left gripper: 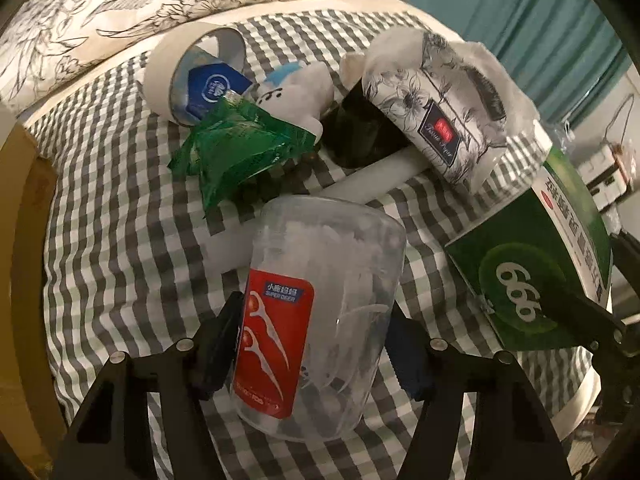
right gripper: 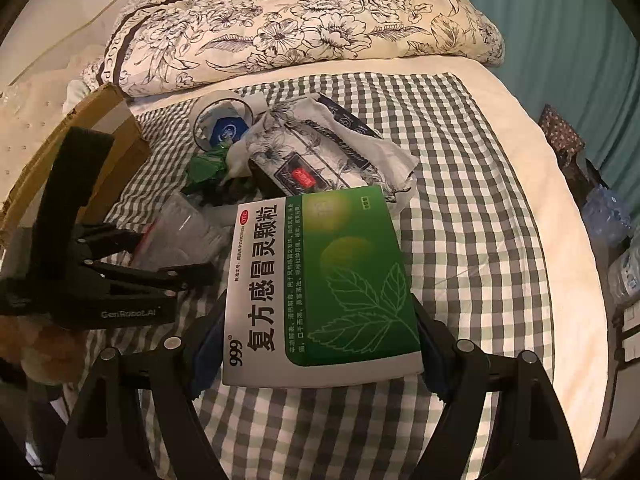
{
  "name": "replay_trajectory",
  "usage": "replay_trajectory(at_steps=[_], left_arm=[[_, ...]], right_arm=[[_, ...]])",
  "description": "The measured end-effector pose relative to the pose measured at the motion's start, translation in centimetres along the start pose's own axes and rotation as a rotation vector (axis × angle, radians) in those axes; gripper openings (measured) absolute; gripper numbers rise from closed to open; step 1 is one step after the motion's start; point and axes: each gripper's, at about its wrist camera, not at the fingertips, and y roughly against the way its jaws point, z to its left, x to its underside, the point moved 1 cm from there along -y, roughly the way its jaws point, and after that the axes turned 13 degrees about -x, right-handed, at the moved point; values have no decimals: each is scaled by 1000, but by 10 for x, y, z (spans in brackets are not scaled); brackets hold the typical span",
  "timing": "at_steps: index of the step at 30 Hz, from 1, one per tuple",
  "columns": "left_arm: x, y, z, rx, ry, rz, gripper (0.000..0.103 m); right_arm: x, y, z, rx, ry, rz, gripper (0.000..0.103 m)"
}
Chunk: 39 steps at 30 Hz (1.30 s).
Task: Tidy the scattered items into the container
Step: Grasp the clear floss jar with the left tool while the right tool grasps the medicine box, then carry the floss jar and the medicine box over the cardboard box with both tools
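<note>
The left gripper [left gripper: 312,322] straddles the clear floss-pick tub [left gripper: 320,280], jaws at its sides but grip unconfirmed. The right gripper [right gripper: 320,340] clamps the green medicine box [right gripper: 320,288], presumably for the cardboard box [right gripper: 108,128].

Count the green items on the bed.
2. A green medicine box sits between the right gripper's fingers, and a green sachet lies in the pile beside the tipped white tube. Others may be hidden underneath.

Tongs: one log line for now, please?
left tongs: straddle clear plastic floss-pick jar, grip unclear | right tongs: hold green-and-white cardboard medicine box
</note>
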Motion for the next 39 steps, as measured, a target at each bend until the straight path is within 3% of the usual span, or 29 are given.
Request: replay_trajectory(at_steps=[8,16,39], left_arm=[[13,43,17,-10,94,-75,66],[19,98,32,-51,156,-199,66],[69,273,80,-171,260,-521,66]], right_arm=[[-2,26,12,5,10,-48,79],[-5,62,30,27,14,-124,79],[-11,166,129,28,138,-337,79]])
